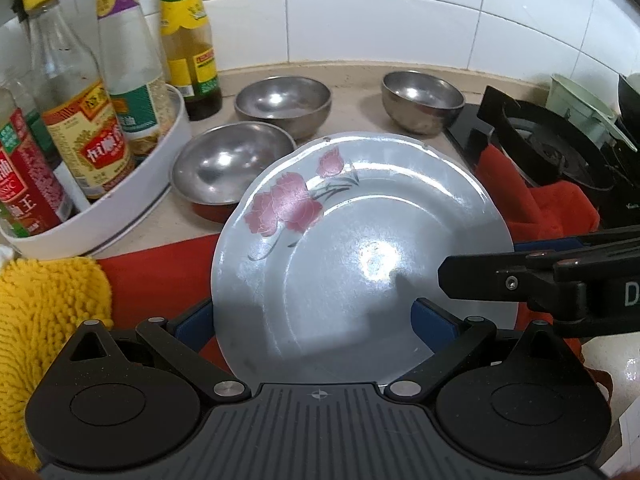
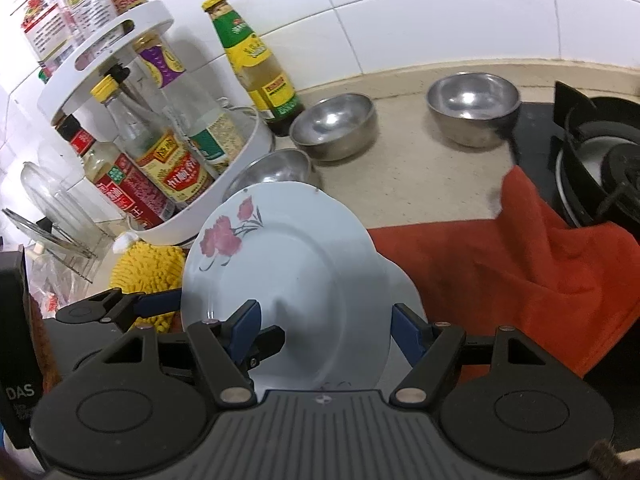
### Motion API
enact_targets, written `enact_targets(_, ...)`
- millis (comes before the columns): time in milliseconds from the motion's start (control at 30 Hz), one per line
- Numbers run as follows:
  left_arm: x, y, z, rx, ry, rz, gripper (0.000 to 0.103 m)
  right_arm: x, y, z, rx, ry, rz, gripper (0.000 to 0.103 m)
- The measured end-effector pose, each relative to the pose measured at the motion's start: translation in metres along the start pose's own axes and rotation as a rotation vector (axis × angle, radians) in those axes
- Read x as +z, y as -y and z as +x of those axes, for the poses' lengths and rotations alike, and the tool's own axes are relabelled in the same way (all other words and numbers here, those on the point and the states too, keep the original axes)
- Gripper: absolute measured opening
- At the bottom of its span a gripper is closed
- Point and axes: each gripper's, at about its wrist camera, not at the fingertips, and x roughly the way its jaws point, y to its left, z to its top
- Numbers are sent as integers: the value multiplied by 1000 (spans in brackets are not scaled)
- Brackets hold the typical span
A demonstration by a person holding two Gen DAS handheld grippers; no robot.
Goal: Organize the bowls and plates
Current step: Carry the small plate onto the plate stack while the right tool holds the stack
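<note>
We are carrying the one flowered plate at frame centre, both the left gripper and the right gripper pinching its rim, above the red cloth. Three steel bowls are sitting unstacked near the upper wall, so we are judging most sorting undone

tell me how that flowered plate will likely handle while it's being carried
The flowered plate looks rigid and glossy, so probably slippery against the pads. Its thin rim, apparently chipped at the far edge, suggests it would break if dropped.
</note>
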Motion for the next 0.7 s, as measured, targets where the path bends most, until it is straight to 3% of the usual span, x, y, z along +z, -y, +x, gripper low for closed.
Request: enact_targets(700,-11,12,8,26,-51,-19,102,-17,21,6,17,-79,6,68)
